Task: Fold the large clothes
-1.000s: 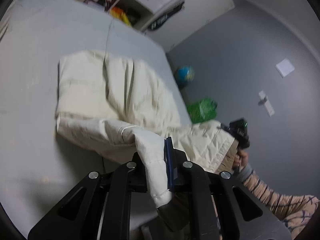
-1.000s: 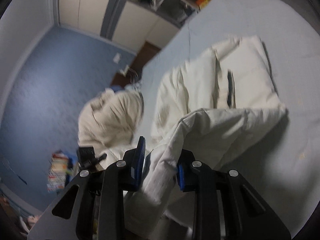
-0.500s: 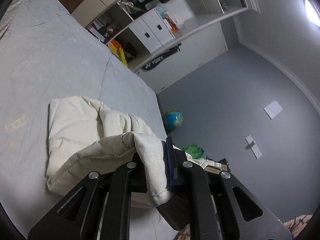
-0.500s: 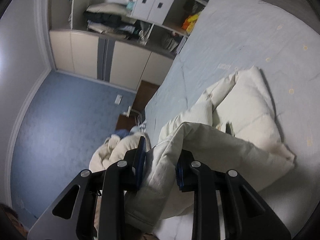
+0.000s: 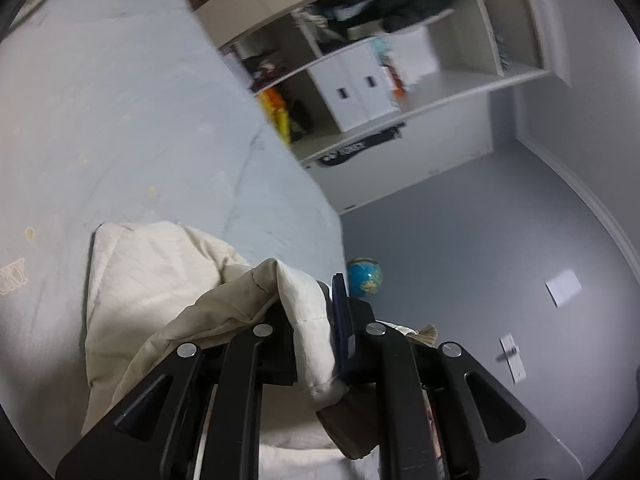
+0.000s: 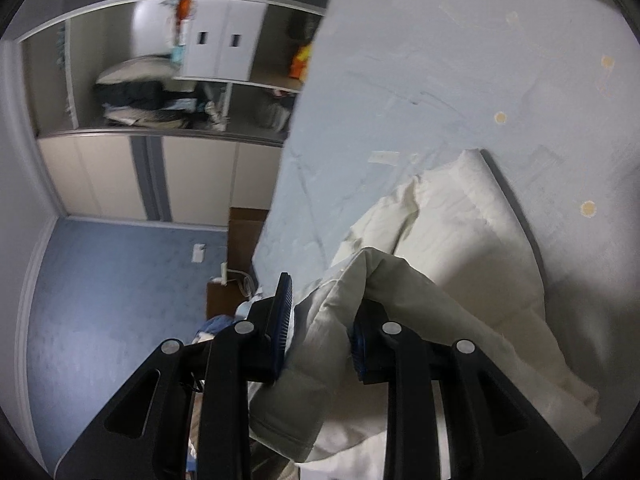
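Observation:
A large cream quilted garment lies partly folded on the pale grey bed. My left gripper is shut on a hemmed edge of it, which bulges between the fingers and hangs down past them. In the right wrist view the same garment lies on the bed. My right gripper is shut on another thick fold of its edge. Both held edges are lifted over the folded part lying on the bed.
An open wardrobe with white drawers and shelves of clothes stands past the bed's far end, also in the right wrist view. A small globe sits on the floor by the grey wall. A heap of clothes lies beside the bed.
Both grippers have carried the held edges forward over the folded part, towards the wardrobe end of the bed. The loose lower part no longer hangs off the bed edge. Both grips are unchanged.

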`<state>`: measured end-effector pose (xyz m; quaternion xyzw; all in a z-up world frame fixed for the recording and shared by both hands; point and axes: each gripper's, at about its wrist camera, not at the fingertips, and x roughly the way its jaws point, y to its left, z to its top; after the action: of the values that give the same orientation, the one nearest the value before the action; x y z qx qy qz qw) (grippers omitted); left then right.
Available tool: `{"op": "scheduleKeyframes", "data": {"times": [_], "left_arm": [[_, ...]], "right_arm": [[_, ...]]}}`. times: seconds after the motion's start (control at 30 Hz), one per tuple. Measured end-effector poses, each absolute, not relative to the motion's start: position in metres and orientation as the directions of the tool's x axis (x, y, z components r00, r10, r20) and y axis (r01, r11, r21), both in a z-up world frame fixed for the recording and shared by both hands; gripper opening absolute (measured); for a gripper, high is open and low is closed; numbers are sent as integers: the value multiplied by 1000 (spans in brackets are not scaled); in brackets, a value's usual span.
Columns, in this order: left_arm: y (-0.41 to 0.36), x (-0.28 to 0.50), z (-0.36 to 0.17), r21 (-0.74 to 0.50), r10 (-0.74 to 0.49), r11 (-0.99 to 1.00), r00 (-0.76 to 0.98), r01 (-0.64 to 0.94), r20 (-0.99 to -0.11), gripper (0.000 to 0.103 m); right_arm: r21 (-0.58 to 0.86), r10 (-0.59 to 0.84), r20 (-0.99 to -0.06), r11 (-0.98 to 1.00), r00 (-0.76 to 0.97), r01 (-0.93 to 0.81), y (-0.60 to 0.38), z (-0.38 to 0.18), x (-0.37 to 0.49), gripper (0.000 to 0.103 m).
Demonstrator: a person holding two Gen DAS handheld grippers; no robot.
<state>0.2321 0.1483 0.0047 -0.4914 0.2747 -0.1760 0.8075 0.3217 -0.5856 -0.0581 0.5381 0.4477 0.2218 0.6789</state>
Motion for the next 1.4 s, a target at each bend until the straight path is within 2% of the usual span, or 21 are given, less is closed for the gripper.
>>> {"op": "scheduleKeyframes", "data": {"times": [0.23,0.3,0.33,0.37,0.4,0.43,0.47,0.5,0.57,0.63,0.77,0.87,0.97,1.07,1.23,1.4], "left_arm": [[152,261,-31,-883,-503,438,770,-166,-394,21],[152,260,-32,-879,-495,440,768,-183,-408,32],[154,258,-29,-885,-486,431,780,-179,-394,47],[157,254,-25,-890,-473,421,795,-175,-380,61],[161,249,-20,-899,-457,404,815,-167,-357,72],[168,243,-13,-909,-432,387,840,-155,-328,75],[172,238,-8,-910,-408,385,857,-151,-315,83],[177,232,-1,-912,-388,385,872,-142,-300,85],[181,224,13,-915,-377,391,890,-100,-258,85],[176,221,24,-911,-390,409,890,-61,-235,85],[140,227,43,-873,-473,487,849,30,-234,83],[107,235,50,-832,-524,550,807,76,-273,80],[74,239,49,-780,-546,619,763,90,-345,78],[37,240,45,-678,-527,728,716,103,-457,72],[-3,246,30,-525,-445,845,679,102,-584,66],[-14,260,4,-408,-328,913,649,30,-686,66]], "right_arm": [[890,775,-440,310,454,334,-574,-112,346,24],[891,781,-432,292,451,348,-575,-118,346,29],[894,785,-422,277,454,352,-576,-120,346,32],[900,789,-404,254,462,354,-578,-119,345,39],[906,792,-388,231,472,356,-581,-118,343,48],[909,793,-375,212,481,359,-584,-116,342,52],[912,791,-360,188,494,365,-588,-112,340,60],[916,787,-345,165,512,365,-592,-106,337,70],[930,759,-316,128,569,346,-602,-90,329,80],[942,714,-303,126,631,310,-612,-70,322,86],[956,703,-290,190,649,222,-606,-30,315,86],[923,731,-365,366,576,120,-571,1,310,86],[809,722,-498,586,481,-42,-513,30,301,86],[554,598,-654,796,463,-246,-441,52,286,86],[275,472,-716,868,515,-413,-355,54,269,86],[139,356,-768,904,533,-404,-325,28,279,86]]}}
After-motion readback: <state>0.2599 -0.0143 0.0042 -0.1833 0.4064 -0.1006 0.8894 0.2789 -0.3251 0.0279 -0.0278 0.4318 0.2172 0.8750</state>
